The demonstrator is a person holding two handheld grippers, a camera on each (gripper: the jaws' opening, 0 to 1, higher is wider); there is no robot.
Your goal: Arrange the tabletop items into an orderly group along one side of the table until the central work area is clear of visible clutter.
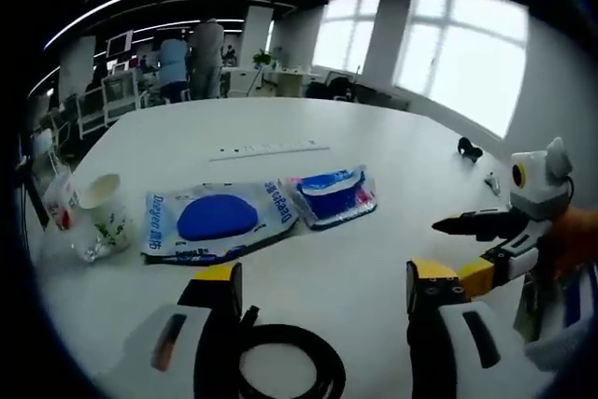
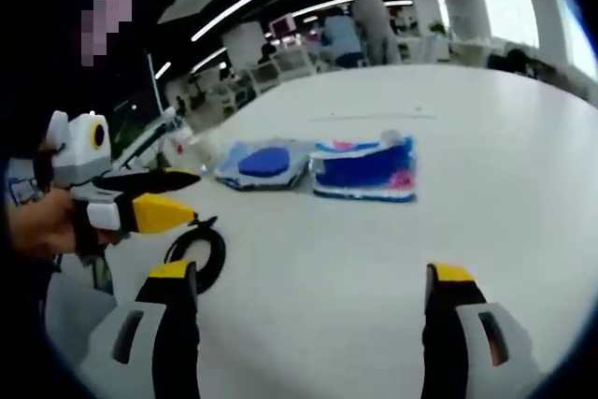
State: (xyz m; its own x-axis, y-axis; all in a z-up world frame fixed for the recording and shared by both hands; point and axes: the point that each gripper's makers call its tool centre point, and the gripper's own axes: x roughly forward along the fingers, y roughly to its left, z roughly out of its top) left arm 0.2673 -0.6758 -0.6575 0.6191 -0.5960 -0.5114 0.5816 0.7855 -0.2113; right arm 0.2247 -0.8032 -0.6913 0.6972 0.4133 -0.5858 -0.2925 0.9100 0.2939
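Observation:
Two blue and white packets lie side by side on the white table [image 1: 374, 128]: a larger flat packet [image 1: 217, 220] [image 2: 266, 163] and a smaller puffed one [image 1: 332, 195] [image 2: 364, 167]. A black cable coil [image 1: 285, 366] [image 2: 196, 254] rests just in front of my left gripper [image 1: 322, 277], which is open with nothing between its jaws. My right gripper [image 2: 311, 277] is open too, aimed at the smaller packet from some way off. Each gripper enters the other's view: the right gripper [image 1: 453, 248] from the right, the left gripper [image 2: 196, 195] from the left, held by a hand.
A white paper cup [image 1: 105, 212] and a red-printed cup [image 1: 61, 201] stand left of the packets. A white power strip [image 1: 266, 149] lies farther back, and a small black object [image 1: 469, 147] sits at the right. People and desks fill the room behind the table.

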